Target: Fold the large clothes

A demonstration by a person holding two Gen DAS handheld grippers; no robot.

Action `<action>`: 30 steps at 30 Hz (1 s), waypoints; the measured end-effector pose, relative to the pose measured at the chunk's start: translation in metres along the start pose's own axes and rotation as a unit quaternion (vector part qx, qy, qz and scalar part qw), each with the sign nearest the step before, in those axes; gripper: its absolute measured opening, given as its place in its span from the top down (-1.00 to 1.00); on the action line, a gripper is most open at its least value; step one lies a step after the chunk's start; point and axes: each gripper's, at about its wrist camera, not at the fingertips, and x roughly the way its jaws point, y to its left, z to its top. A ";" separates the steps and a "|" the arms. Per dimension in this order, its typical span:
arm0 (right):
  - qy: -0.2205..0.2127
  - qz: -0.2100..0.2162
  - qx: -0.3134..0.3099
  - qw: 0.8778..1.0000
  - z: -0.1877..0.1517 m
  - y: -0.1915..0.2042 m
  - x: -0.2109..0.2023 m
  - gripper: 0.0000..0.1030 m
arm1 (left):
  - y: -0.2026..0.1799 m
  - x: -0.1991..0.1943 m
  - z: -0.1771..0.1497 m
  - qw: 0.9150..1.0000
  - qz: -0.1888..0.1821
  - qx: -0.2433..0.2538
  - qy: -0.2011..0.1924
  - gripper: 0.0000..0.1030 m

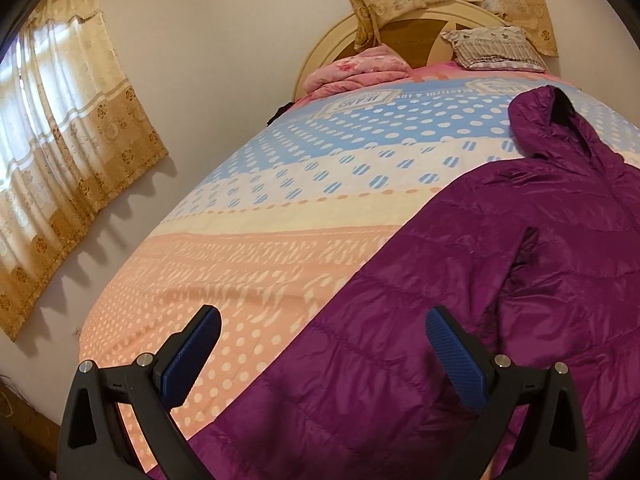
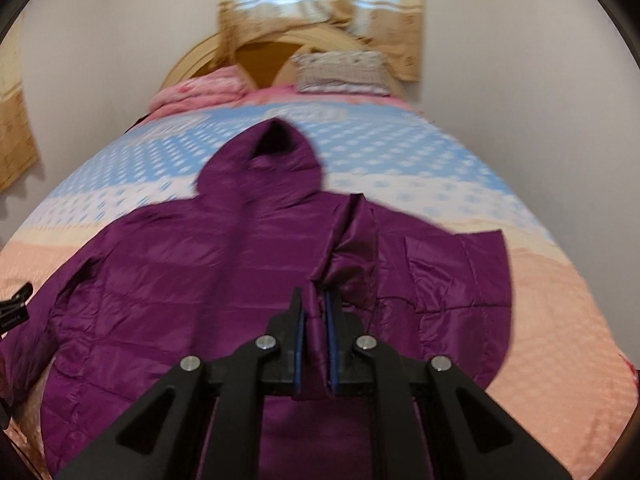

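A purple hooded puffer jacket (image 1: 460, 280) lies flat on the bed, hood toward the headboard; it also shows in the right wrist view (image 2: 192, 272). My left gripper (image 1: 320, 328) is open and empty, hovering over the jacket's left sleeve edge. My right gripper (image 2: 316, 308) is shut on the jacket's right sleeve (image 2: 352, 256), holding it lifted and drawn over the jacket's front. The left gripper's tip (image 2: 16, 300) shows at the left edge of the right wrist view.
The bed (image 1: 240, 248) has a pink, cream and blue dotted cover. A pink folded quilt (image 1: 356, 68) and a patterned pillow (image 1: 492, 48) lie by the headboard. Curtains (image 1: 68, 132) hang on the left wall.
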 end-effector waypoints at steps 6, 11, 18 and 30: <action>0.031 0.037 -0.042 0.998 -0.021 0.046 0.020 0.27 | 0.001 0.003 -0.003 1.000 0.006 -0.010 0.015 -0.98; -0.005 0.050 -0.074 0.996 -0.039 0.037 -0.026 -0.54 | -0.017 -0.021 0.013 1.000 -0.022 -0.018 0.006 -0.98; -0.028 -0.043 -0.034 0.998 -0.065 -0.049 -0.070 -0.70 | -0.095 -0.077 0.040 0.991 -0.135 0.000 -0.005 -0.98; -0.030 -0.115 0.013 0.993 -0.116 -0.124 -0.071 -0.71 | -0.285 -0.104 0.035 0.956 -0.266 0.109 0.053 -0.15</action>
